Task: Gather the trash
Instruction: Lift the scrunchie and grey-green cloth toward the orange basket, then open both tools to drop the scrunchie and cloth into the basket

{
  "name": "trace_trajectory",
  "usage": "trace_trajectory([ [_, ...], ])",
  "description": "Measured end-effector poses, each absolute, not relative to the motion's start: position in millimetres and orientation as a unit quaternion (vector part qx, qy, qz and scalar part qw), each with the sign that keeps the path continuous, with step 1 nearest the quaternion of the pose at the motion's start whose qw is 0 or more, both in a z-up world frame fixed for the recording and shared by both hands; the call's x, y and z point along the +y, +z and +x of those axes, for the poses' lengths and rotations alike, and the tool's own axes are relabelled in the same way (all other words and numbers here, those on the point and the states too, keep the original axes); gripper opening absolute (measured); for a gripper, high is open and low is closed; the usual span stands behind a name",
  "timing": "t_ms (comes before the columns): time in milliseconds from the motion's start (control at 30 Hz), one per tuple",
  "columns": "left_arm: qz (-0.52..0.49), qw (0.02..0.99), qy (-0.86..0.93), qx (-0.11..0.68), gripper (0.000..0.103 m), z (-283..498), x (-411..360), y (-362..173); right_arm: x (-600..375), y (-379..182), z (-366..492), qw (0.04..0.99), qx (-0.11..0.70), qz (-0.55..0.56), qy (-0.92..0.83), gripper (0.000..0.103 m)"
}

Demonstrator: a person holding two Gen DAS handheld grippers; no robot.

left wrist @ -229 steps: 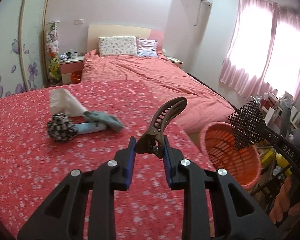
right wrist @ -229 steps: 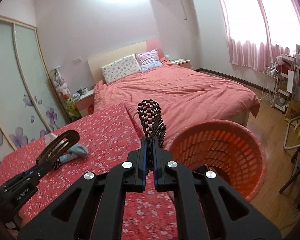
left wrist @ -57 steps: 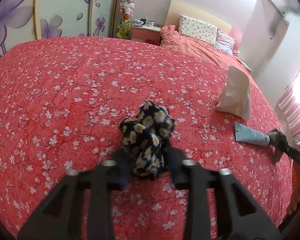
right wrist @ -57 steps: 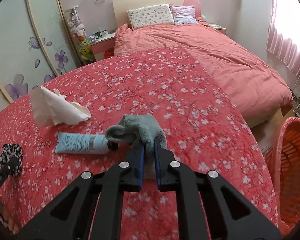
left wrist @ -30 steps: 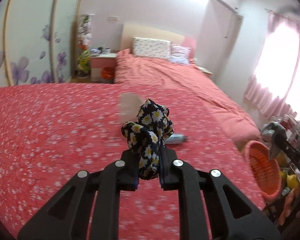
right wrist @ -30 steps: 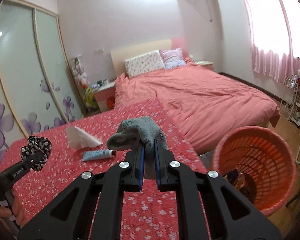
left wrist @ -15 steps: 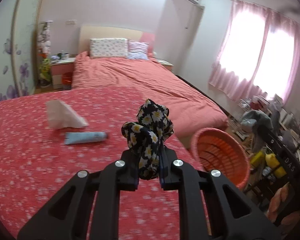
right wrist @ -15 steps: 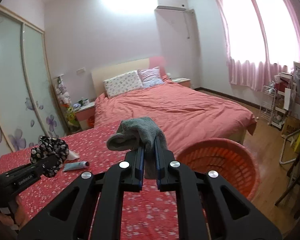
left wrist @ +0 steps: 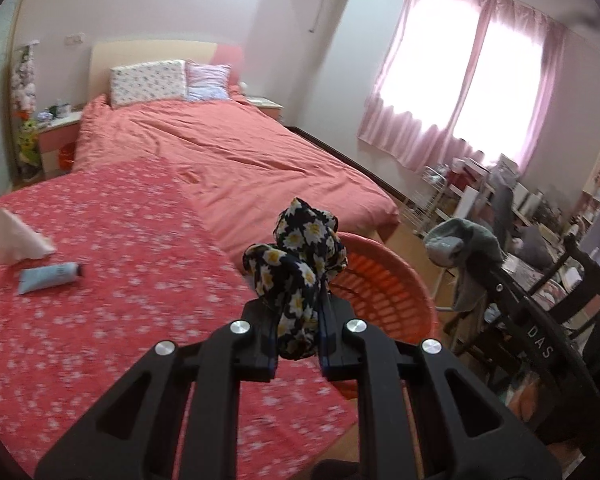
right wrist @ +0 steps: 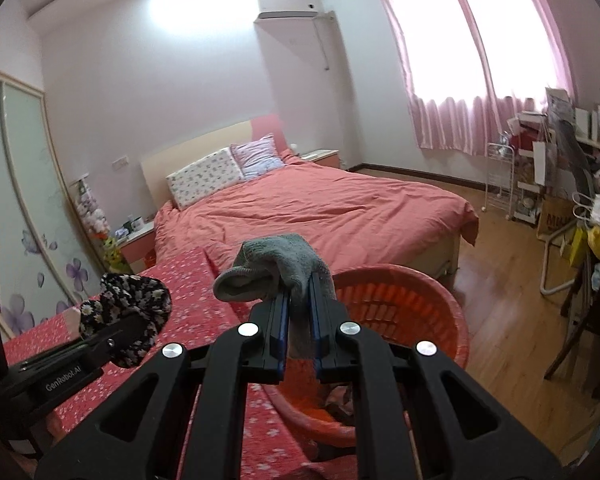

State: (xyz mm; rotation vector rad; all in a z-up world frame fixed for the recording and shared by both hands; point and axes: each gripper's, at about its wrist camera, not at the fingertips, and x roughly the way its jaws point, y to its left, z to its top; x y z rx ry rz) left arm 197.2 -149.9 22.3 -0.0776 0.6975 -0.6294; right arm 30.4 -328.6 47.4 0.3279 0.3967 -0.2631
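Observation:
My left gripper is shut on a black scrunchie with white daisies, held in the air at the edge of the red flowered cover, just before the orange basket. My right gripper is shut on a grey sock, held over the near rim of the same orange basket. In the left wrist view the sock and the right gripper hang to the right of the basket. The scrunchie shows at the left of the right wrist view.
A pale blue tube and a crumpled white tissue lie on the red flowered cover at the left. Beyond stands a bed with pillows. Cluttered shelves and a chair crowd the right, over wooden floor.
Both grippers swung right from over the flowered cover toward the orange basket, carrying the scrunchie and the sock. The tube and tissue slid to the left of the left wrist view.

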Motion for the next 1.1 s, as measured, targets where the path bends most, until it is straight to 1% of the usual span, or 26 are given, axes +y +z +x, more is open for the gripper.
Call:
trace_trajectory([
  [233, -0.026, 0.877, -0.334, 0.345, 0.015, 198, -188, 6, -350, 36, 30, 0.953, 0.197, 0.181, -0.143, 0.009],
  [500, -0.016, 0.858, -0.351, 0.374, 0.016, 216, -227, -20, -373, 22, 37, 0.946, 0.205, 0.208, -0.143, 0.009],
  [600, -0.008, 0.853, -0.351, 0.387, 0.019, 225, -242, -33, -383, 15, 44, 0.941, 0.212, 0.224, -0.141, 0.01],
  [633, -0.007, 0.851, -0.35, 0.391, 0.021, 228, -244, -36, -385, 14, 44, 0.939, 0.215, 0.227, -0.14, 0.01],
  [667, -0.005, 0.85, -0.348, 0.395, 0.025, 230, -247, -40, -387, 12, 46, 0.938, 0.218, 0.231, -0.139, 0.012],
  [700, -0.003, 0.85, -0.344, 0.4, 0.027, 234, -250, -45, -391, 9, 48, 0.936, 0.222, 0.234, -0.137, 0.015],
  [733, -0.001, 0.849, -0.342, 0.404, 0.03, 237, -251, -49, -392, 7, 51, 0.935, 0.227, 0.238, -0.136, 0.018],
  [767, 0.0, 0.848, -0.34, 0.407, 0.035, 239, -251, -52, -394, 4, 53, 0.933, 0.231, 0.241, -0.134, 0.029],
  [800, 0.0, 0.846, -0.336, 0.414, 0.037, 242, -251, -56, -395, 1, 55, 0.931, 0.236, 0.243, -0.135, 0.039],
  [833, 0.0, 0.845, -0.334, 0.418, 0.041, 244, -250, -60, -394, 1, 54, 0.931, 0.237, 0.242, -0.136, 0.042],
  [867, 0.0, 0.844, -0.333, 0.421, 0.043, 247, -250, -62, -393, 0, 54, 0.93, 0.24, 0.241, -0.137, 0.044],
  [1100, -0.001, 0.846, -0.313, 0.432, 0.046, 255, -228, -73, -389, -3, 50, 0.926, 0.255, 0.236, -0.146, 0.044],
])
